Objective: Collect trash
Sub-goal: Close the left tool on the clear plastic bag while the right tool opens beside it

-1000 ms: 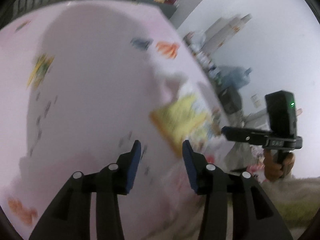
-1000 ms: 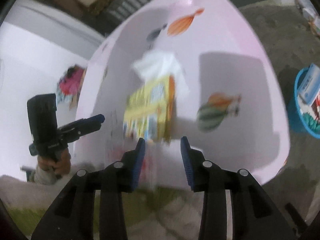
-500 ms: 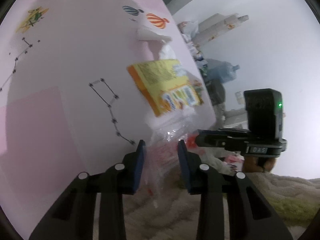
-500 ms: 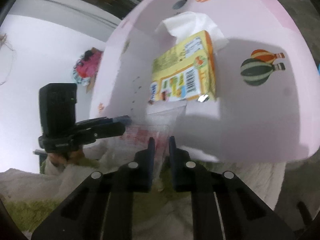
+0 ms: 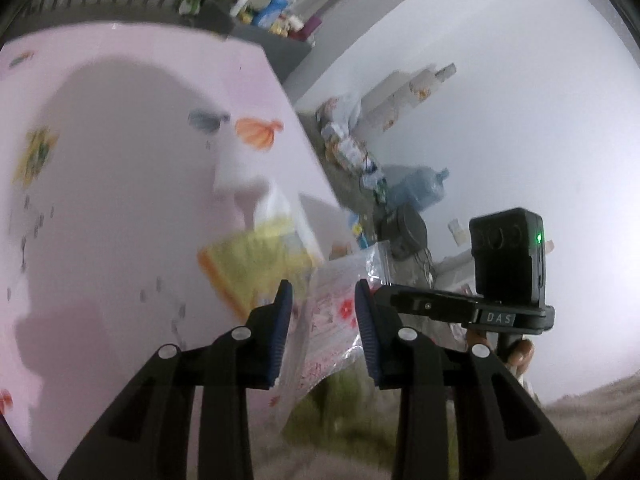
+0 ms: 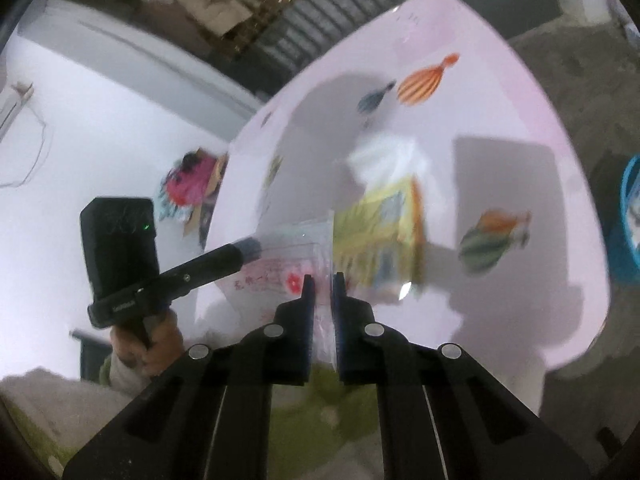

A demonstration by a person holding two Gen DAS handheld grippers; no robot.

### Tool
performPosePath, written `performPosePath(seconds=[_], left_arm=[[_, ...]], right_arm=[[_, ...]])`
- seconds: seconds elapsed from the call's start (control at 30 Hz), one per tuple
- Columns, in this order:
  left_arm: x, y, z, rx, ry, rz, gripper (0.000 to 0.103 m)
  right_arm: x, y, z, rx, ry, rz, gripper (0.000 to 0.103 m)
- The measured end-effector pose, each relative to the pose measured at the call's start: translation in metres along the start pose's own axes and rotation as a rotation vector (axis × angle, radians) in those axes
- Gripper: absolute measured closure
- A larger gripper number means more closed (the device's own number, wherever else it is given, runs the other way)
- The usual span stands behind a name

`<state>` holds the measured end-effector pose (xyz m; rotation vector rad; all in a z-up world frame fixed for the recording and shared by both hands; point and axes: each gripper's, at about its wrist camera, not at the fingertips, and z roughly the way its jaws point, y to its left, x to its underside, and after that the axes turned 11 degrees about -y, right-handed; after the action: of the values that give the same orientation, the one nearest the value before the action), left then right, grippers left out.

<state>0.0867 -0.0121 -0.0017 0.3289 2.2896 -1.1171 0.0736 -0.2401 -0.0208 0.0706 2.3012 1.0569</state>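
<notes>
So right now both my grippers are on the same clear plastic bag [image 5: 340,320] with the red flower print, held up just off the near edge of the pink table [image 5: 120,200]. My right gripper [image 6: 322,280] has just been closing and its jaws are nearly together, pinching one edge of the bag [image 6: 288,268] between the blue pads. My left gripper [image 5: 322,292] has been narrowing too, but there's a wider gap there. The bag hangs between those jaws and seems to sit against the pads, though it's too blurry for me to swear they're squeezing it.

The yellow box [image 5: 248,264] lies on the table just past the bag, with a white tissue [image 5: 276,204] right behind it.

The left camera shows the right hand [image 5: 516,354], plus a blue water jug [image 5: 416,192] by the wall. Only the right camera catches the blue basket [image 6: 630,220] on the floor past the table, and the left hand [image 6: 156,344].
</notes>
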Motion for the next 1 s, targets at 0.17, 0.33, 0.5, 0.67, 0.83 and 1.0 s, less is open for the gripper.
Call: performPosePath(seconds=[0.17, 0.33, 0.5, 0.67, 0.83, 1.0], left_arm=[[-0.011, 0.024, 0.027, -0.134, 0.026, -0.007, 0.072], [-0.002, 0.042, 0.03, -0.174, 0.087, -0.046, 0.071], [0.006, 0.049, 0.033, -0.172, 0.157, -0.107, 0.071], [0.017, 0.063, 0.043, -0.133, 0.212, -0.227, 0.071], [0.017, 0.067, 0.047, -0.074, 0.192, -0.283, 0.071], [0.016, 0.069, 0.045, 0.059, 0.136, -0.335, 0.071]], right_arm=[[-0.021, -0.027, 0.015, 0.135, -0.065, -0.017, 0.092], [-0.011, -0.044, 0.03, 0.175, -0.007, -0.021, 0.091], [-0.005, -0.033, 0.036, 0.19, 0.028, -0.094, 0.09], [0.002, -0.029, 0.042, 0.235, 0.053, -0.154, 0.09], [0.003, -0.025, 0.044, 0.26, 0.038, -0.197, 0.091], [0.004, -0.028, 0.042, 0.25, 0.034, -0.193, 0.091]])
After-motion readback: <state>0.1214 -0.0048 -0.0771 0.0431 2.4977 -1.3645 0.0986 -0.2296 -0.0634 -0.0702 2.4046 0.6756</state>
